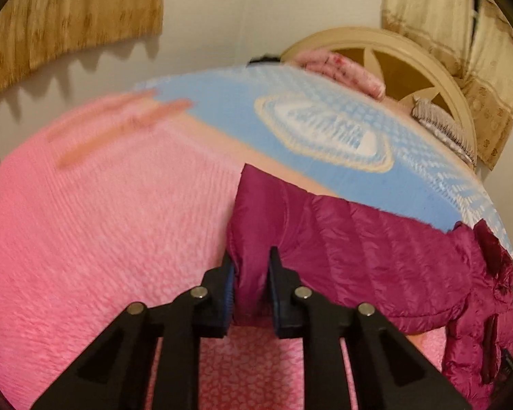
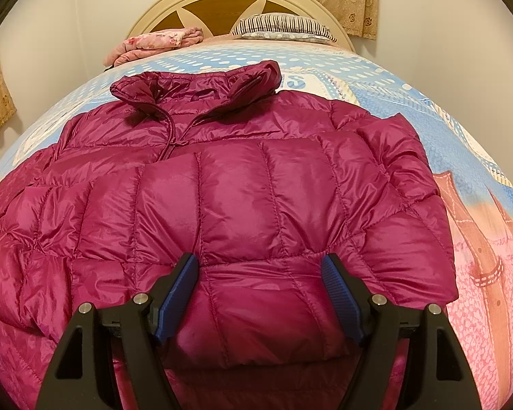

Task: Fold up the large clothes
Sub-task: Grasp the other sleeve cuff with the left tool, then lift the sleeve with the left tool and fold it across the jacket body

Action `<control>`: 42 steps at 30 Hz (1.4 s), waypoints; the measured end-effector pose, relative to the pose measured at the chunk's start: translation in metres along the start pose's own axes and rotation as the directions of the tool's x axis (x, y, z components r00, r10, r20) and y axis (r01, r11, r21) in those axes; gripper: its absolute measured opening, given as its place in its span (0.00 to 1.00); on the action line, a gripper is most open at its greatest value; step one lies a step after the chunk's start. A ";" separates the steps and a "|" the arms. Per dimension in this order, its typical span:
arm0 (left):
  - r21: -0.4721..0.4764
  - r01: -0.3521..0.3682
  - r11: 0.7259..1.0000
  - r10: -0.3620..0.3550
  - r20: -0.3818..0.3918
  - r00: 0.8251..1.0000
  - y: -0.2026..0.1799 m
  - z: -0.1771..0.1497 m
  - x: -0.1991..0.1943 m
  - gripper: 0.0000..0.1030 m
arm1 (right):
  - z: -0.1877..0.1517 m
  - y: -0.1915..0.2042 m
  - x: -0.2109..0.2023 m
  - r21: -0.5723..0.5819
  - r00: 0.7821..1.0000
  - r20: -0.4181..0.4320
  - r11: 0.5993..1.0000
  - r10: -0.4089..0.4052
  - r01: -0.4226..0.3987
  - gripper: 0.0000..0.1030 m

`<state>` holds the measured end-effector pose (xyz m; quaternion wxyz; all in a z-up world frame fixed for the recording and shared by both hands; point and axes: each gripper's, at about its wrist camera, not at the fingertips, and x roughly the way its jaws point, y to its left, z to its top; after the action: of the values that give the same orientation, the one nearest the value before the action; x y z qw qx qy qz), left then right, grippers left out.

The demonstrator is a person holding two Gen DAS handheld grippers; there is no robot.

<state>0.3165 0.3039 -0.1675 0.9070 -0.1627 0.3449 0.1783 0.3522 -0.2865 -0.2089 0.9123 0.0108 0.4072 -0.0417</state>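
Left gripper (image 1: 251,261) jaws clamp sleeve of shiny magenta quilted puffer jacket (image 2: 236,184) on pink-blue bed (image 2: 478,171); right gripper (image 2: 260,266) jaws apart w/ jacket hem between.

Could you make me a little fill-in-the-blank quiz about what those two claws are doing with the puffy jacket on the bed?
1. The left claw is shut on the jacket's ____.
2. The right claw stands ____ over the jacket, its pads apart.
3. The jacket's colour is ____.
4. Near the headboard lies a ____ pillow.

Missing words: sleeve; open; magenta; striped
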 end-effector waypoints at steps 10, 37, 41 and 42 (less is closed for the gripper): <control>0.209 0.065 0.976 -0.112 0.218 0.970 -0.072 0.032 -0.080 0.15 | 0.000 -0.001 0.000 0.001 1.000 0.000 1.000 0.003 -0.003 0.74; 0.544 0.312 0.779 -0.432 0.104 0.896 -0.268 -0.033 -0.148 0.14 | -0.001 -0.003 -0.003 0.034 0.999 0.012 0.998 0.050 -0.050 0.80; 0.560 0.347 0.753 -0.449 0.051 0.892 -0.292 -0.055 -0.140 0.14 | -0.002 -0.003 -0.003 0.038 0.998 0.015 0.998 0.054 -0.055 0.81; 0.563 0.350 0.749 -0.450 0.044 0.892 -0.298 -0.058 -0.137 0.14 | -0.002 -0.002 -0.003 0.034 0.999 0.014 0.998 0.049 -0.050 0.82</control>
<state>0.3169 -0.0124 -0.0638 0.9591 0.0458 0.2561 -0.1117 0.3489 -0.2886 -0.2078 0.9155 0.0365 0.3999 -0.0262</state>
